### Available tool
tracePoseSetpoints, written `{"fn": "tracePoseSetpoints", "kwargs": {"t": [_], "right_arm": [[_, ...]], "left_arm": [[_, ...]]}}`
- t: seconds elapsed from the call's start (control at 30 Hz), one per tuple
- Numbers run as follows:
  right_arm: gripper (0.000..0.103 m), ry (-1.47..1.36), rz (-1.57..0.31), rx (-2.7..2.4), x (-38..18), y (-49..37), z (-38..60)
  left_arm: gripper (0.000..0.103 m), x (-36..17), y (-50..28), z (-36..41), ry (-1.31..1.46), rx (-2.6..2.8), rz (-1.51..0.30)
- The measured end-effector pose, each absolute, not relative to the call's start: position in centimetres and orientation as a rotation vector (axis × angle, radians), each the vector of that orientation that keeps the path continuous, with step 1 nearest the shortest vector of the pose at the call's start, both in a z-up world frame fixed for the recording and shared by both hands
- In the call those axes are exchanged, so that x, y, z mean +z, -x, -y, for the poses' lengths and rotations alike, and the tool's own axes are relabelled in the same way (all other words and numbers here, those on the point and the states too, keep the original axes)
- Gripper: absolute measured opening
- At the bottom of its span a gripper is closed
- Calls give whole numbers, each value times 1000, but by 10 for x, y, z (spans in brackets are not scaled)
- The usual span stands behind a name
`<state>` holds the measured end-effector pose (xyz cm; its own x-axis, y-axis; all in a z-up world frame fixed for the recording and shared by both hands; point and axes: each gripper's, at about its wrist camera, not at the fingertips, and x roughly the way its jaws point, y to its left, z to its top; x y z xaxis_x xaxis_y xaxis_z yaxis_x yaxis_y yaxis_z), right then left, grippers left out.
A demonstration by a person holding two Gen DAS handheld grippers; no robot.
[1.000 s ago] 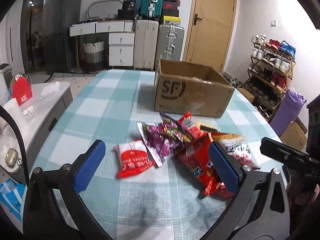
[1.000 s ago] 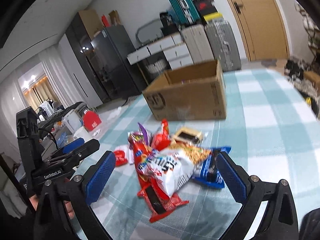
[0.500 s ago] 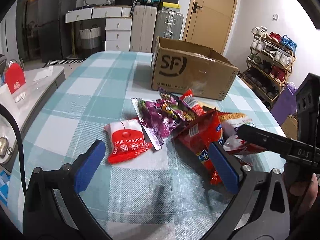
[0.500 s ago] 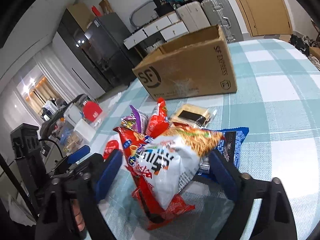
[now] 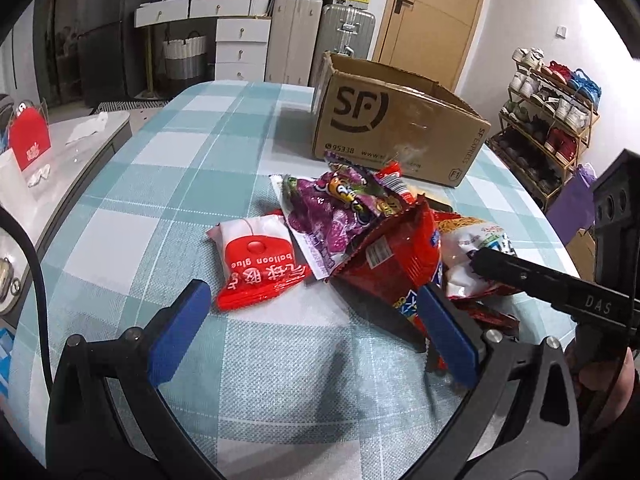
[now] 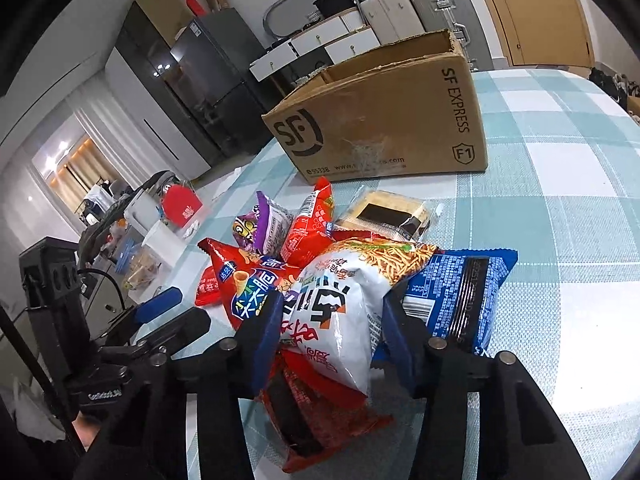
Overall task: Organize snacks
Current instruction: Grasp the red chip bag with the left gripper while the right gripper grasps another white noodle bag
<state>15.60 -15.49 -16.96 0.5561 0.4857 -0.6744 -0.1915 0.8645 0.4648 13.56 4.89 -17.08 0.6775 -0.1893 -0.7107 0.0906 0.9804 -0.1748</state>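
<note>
Since a second ago the right gripper (image 6: 330, 330) has pushed forward into the pile and narrowed its blue fingers (image 6: 268, 328) around the white noodle bag (image 6: 340, 308), while the left gripper (image 5: 308, 330) has edged nearer the snacks with its fingers spread as wide as before.

Left wrist view: the left gripper hovers empty above the checked tablecloth (image 5: 168, 184), just near of the red balloon-glue packet (image 5: 258, 266). The purple snack bag (image 5: 332, 216) and a red chip bag (image 5: 394, 258) lie to its right. The SF cardboard box (image 5: 396, 136) stands open on the far side, probably the destination.

Right wrist view: the fingers flank the white noodle bag's near end and appear to pinch it; it sits on top of the heap, so it is the easiest to take first. A blue packet (image 6: 460, 292) lies right of it, a seaweed tray (image 6: 388, 214) beyond, near the box (image 6: 384, 120).
</note>
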Motion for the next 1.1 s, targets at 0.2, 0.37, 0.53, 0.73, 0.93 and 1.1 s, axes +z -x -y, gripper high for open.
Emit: {"fn": "tracePoseSetpoints", "kwargs": {"t": [0.2, 0.37, 0.53, 0.73, 0.93, 1.1], "right_arm": [[48, -425, -871, 421, -165, -146, 167], [48, -447, -828, 435, -159, -135, 178], [48, -473, -795, 438, -154, -122, 190], [48, -508, -777, 443, -150, -106, 205], [48, -511, -763, 442, -147, -95, 215], [48, -516, -756, 452, -147, -91, 219]], "left_arm": [[103, -169, -134, -50, 132, -148, -826], [103, -168, -134, -44, 175, -204, -851], [103, -168, -144, -29, 210, -252, -895], [100, -173, -161, -12, 252, -249, -957], [88, -185, -182, 2, 303, -239, -1019], [59, -192, -191, 9, 289, -253, -1038]]}}
